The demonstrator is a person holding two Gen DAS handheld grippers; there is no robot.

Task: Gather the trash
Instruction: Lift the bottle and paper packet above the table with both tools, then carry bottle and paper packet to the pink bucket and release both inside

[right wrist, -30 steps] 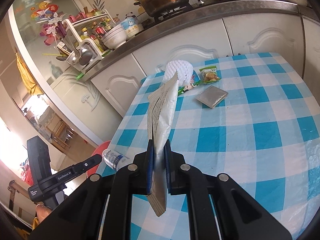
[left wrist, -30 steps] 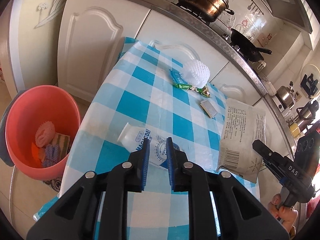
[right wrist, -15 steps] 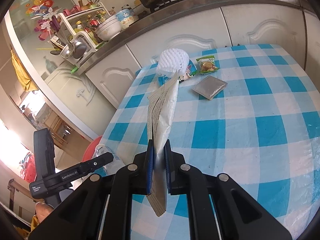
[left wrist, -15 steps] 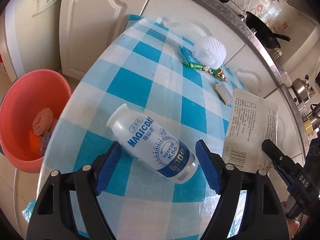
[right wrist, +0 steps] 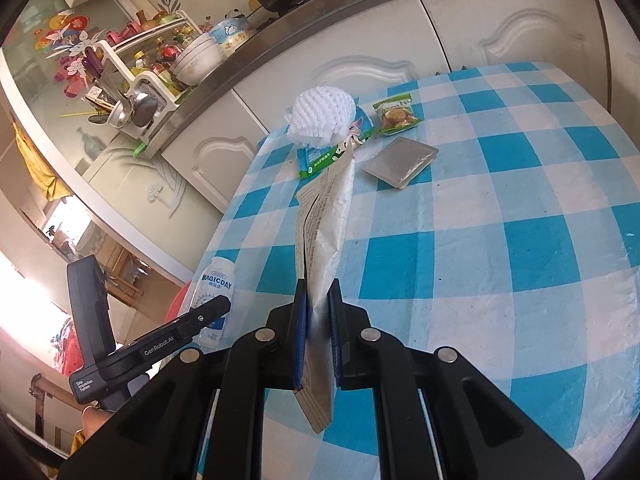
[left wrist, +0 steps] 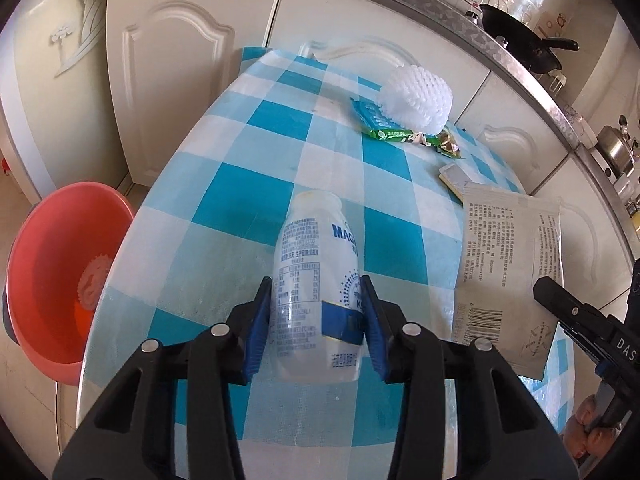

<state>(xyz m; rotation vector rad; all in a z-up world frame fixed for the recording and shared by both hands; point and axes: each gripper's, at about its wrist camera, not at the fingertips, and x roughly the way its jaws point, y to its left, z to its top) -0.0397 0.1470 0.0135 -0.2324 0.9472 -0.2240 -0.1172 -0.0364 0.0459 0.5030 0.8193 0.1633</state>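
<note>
Item 1, plastic bottle (left wrist: 316, 280): lying on its side near the desk (left wrist: 256, 184) edge closest to the red basin (left wrist: 52, 280), neck pointing away from me. I am closing the left gripper (left wrist: 316, 328) around its lower body; the blue pads are flanking the label and appear to be touching or nearly touching it.

Item 2, paper packet (right wrist: 324, 248): I am holding it pinched edge-on in the right gripper (right wrist: 318, 340), jaws narrow, packet hanging clear above the checked cloth.

Item 3, remaining litter at the far desk edge: white foam net (left wrist: 416, 96), green wrappers (left wrist: 384, 128), flat silver sachet (right wrist: 400, 162).

Handling note: I am judging the bottle light and slippery, so I am squeezing squarely across its width, waiting for firm contact before lifting, then carrying it over the desk edge to the basin, which is already holding scraps.
</note>
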